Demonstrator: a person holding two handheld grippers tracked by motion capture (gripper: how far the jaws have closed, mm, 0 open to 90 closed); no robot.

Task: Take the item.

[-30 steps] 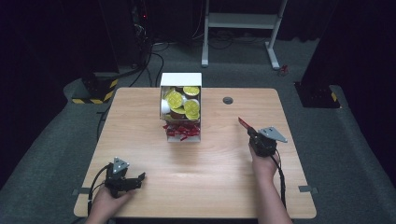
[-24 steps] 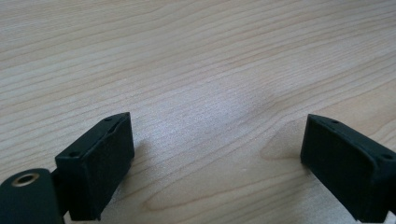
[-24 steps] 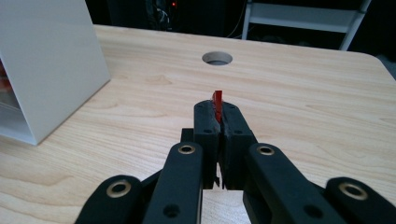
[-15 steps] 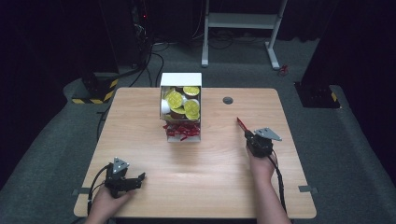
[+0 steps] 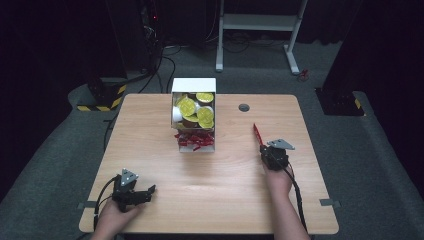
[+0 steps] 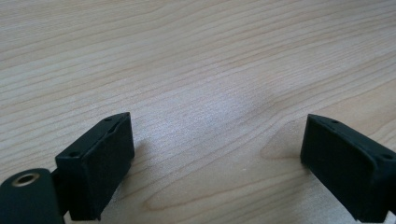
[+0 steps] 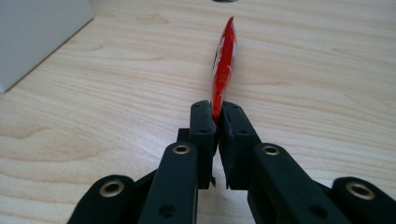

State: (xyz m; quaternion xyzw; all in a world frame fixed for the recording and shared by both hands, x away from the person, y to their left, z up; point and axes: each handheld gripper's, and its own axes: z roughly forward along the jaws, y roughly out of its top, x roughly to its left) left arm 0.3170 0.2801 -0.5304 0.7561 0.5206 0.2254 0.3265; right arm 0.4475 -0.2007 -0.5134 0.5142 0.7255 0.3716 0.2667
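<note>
on one wooden table (image 5: 220, 175), right gripper (image 7: 216, 114) pinches one red sachet (image 7: 223, 65); left gripper (image 6: 215, 154) fingers spread, empty.

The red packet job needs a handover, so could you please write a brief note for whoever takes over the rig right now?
Right gripper: shut on one red packet, held by its end, low over the table, right of the box.
Left gripper: open, holding nothing, by the table's near left edge.
Box: white, mid-table, yellow-lidded cups at the back, more red packets at the front.
Done: one packet is out of the box.
Left: probably set it down, then fetch more.
</note>
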